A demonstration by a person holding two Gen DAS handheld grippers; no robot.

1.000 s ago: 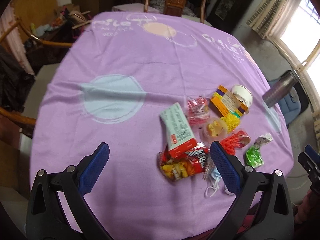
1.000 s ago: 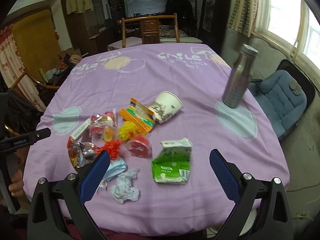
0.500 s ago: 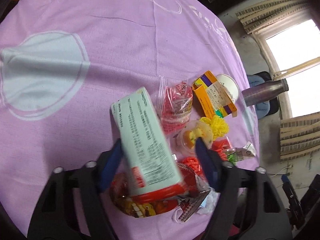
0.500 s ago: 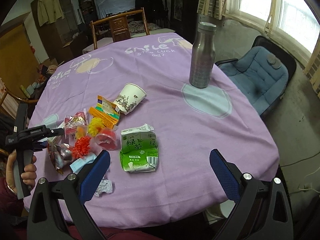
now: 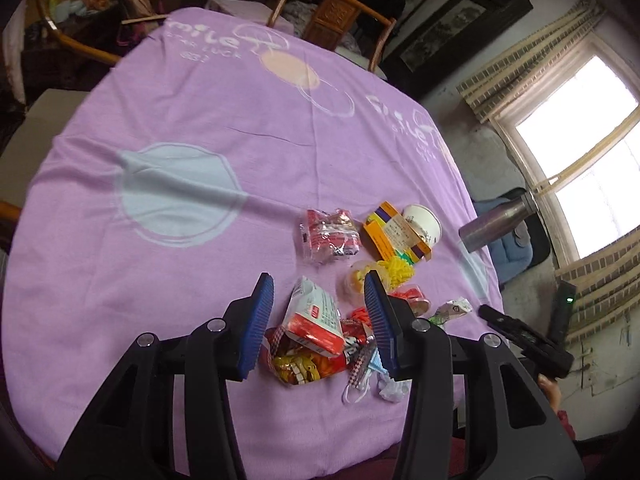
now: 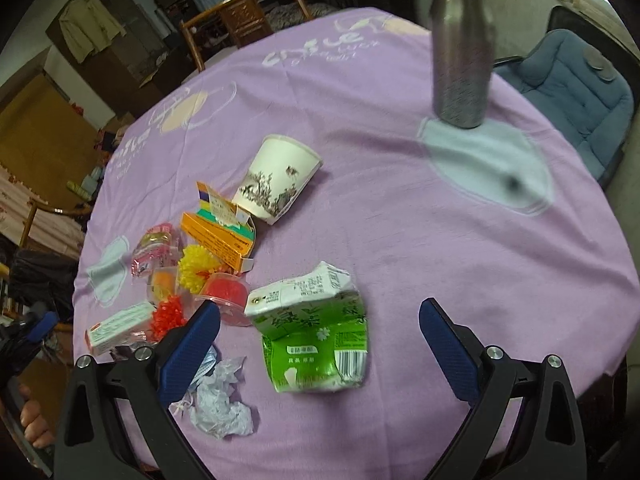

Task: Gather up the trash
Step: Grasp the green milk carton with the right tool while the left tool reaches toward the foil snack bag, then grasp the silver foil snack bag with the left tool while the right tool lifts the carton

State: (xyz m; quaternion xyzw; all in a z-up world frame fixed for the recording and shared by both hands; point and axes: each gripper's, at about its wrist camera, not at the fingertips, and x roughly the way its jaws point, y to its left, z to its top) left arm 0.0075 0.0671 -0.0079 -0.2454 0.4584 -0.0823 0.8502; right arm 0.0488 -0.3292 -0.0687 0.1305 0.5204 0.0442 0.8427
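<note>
Left claw (image 5: 318, 322) half open over red-white box (image 5: 316, 317), not touching. Box on snack bag (image 5: 304, 360), near desk (image 5: 180, 120) front edge. Right claw (image 6: 320, 340) wide open w/ green carton (image 6: 316, 340) between pads, right of box.

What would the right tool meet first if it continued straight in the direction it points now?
Most likely the crushed green tea carton, lying between the open fingers of the right tool; depth is unclear, but nothing else shows before it.
</note>
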